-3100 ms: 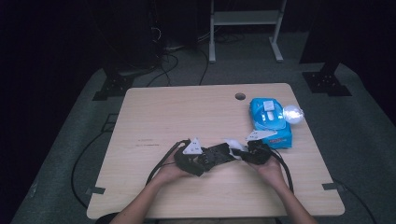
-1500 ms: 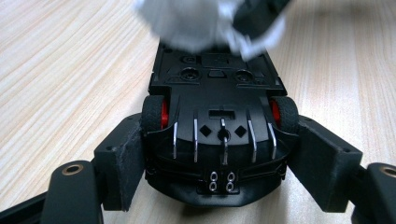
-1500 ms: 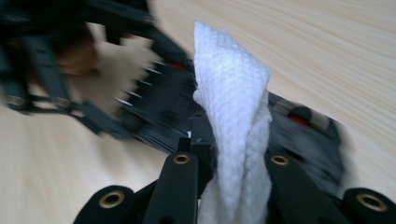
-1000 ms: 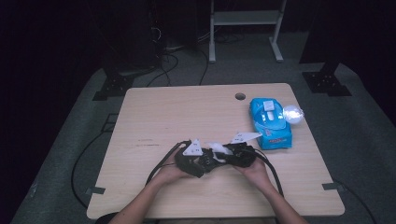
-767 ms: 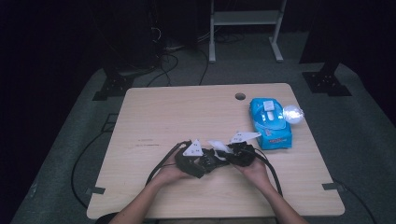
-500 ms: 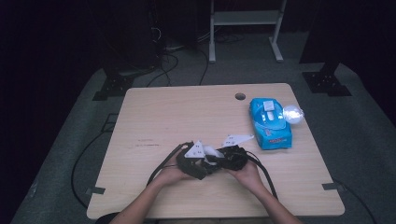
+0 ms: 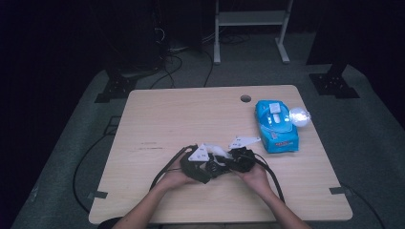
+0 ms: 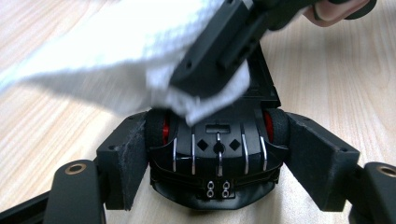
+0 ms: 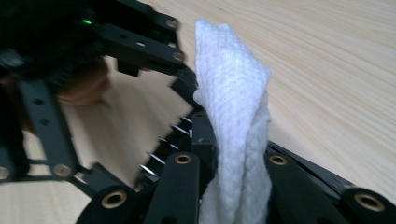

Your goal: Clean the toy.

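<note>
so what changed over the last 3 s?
The right tongs, shut on the white wipe, moved left, away from the blue wipes pack, and closed in on the left tongs; the wipe now lies over the black toy car clamped in the left tongs. Unchanged: the left tongs' grip and place, the pack and the table.

A blue wipes pack (image 7: 276,126) lies toward the table's (image 7: 191,114) right edge, a glowing round light (image 7: 300,116) just beside it on the right. A cable hole (image 7: 245,98) sits near the pack, further back. Behind the table stands a white frame (image 7: 250,21)
</note>
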`<state>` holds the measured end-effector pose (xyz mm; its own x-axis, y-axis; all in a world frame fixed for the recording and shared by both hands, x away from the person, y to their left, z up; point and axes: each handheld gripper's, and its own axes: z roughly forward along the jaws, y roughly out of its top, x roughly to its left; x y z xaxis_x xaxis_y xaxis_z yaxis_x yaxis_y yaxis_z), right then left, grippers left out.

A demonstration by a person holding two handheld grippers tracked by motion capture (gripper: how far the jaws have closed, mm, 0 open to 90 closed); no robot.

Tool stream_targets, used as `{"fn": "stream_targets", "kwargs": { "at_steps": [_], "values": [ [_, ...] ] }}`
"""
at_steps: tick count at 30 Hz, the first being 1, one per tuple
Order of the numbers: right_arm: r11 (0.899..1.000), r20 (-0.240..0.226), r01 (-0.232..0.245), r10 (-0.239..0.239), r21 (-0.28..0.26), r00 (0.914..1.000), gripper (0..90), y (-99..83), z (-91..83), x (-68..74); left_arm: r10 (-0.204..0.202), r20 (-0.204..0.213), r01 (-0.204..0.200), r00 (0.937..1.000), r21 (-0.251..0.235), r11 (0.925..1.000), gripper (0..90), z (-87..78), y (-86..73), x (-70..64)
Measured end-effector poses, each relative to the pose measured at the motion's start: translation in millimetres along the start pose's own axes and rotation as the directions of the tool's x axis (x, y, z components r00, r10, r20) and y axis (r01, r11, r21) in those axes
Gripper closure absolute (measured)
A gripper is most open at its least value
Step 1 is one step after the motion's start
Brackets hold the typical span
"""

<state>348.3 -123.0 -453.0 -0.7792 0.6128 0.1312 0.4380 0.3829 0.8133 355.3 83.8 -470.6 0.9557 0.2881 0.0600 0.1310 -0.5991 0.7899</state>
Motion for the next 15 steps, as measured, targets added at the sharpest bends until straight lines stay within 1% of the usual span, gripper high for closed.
{"fn": "stream_targets", "kwargs": {
  "at_steps": [2, 3, 5, 6, 7, 9, 11, 13, 14, 15],
  "values": [
    [1.000, 0.000, -0.028, 0.028, -0.010, 0.9996, 81.5, -3.5, -3.1, -5.6, -0.010, -0.003, 0.010, 0.9999, -0.002, 0.9999, 25.0, 0.2, -0.9, 1.0],
    [0.999, 0.010, -0.040, 0.041, -0.011, 0.9991, 81.5, -5.7, -5.1, -7.7, -0.010, -0.006, 0.010, 0.9999, 0.001, 1.0000, 25.0, 0.4, -1.5, 1.8],
    [0.999, 0.012, -0.042, 0.042, -0.010, 0.9990, 81.5, -6.1, -5.3, -8.2, -0.023, -0.004, 0.023, 0.9997, 0.008, 0.9997, 25.0, 2.3, -3.2, 2.8],
    [0.999, 0.018, -0.033, 0.034, -0.009, 0.9993, 81.5, -6.0, -4.4, -7.6, -0.029, -0.005, 0.029, 0.9996, 0.012, 0.9995, 25.0, 2.8, -4.0, 3.2],
    [0.999, 0.018, -0.033, 0.034, -0.009, 0.9993, 81.5, -6.0, -4.4, -7.6, -0.030, -0.005, 0.031, 0.9995, 0.011, 0.9995, 25.0, 3.0, -4.4, 3.4],
    [1.000, 0.023, -0.029, 0.029, -0.004, 0.9993, 81.5, -4.9, -3.4, -5.5, -0.020, -0.006, 0.020, 0.9998, 0.011, 0.9997, 25.1, 3.2, -4.1, 3.0],
    [0.999, 0.010, -0.031, 0.032, -0.006, 0.9994, 81.5, -3.6, -1.3, -2.2, -0.010, -0.008, 0.010, 0.9999, 0.012, 0.9999, 25.1, 3.3, -3.6, 2.4],
    [0.999, -0.018, -0.035, 0.035, -0.006, 0.9992, 81.5, -1.6, 3.3, 2.6, -0.005, -0.006, 0.005, 1.0000, 0.010, 0.9999, 25.1, 3.8, -3.4, 1.9],
    [0.999, -0.032, -0.032, 0.032, -0.007, 0.9990, 81.4, -0.5, 6.4, 5.4, -0.004, -0.005, 0.004, 1.0000, 0.010, 0.9999, 25.1, 3.9, -3.2, 1.7],
    [1.000, -0.029, -0.014, 0.014, -0.002, 0.9995, 81.4, 0.8, 8.7, 7.8, -0.001, -0.008, 0.001, 1.0000, 0.007, 1.0000, 25.1, 4.0, -3.1, 1.2]
  ]
}}
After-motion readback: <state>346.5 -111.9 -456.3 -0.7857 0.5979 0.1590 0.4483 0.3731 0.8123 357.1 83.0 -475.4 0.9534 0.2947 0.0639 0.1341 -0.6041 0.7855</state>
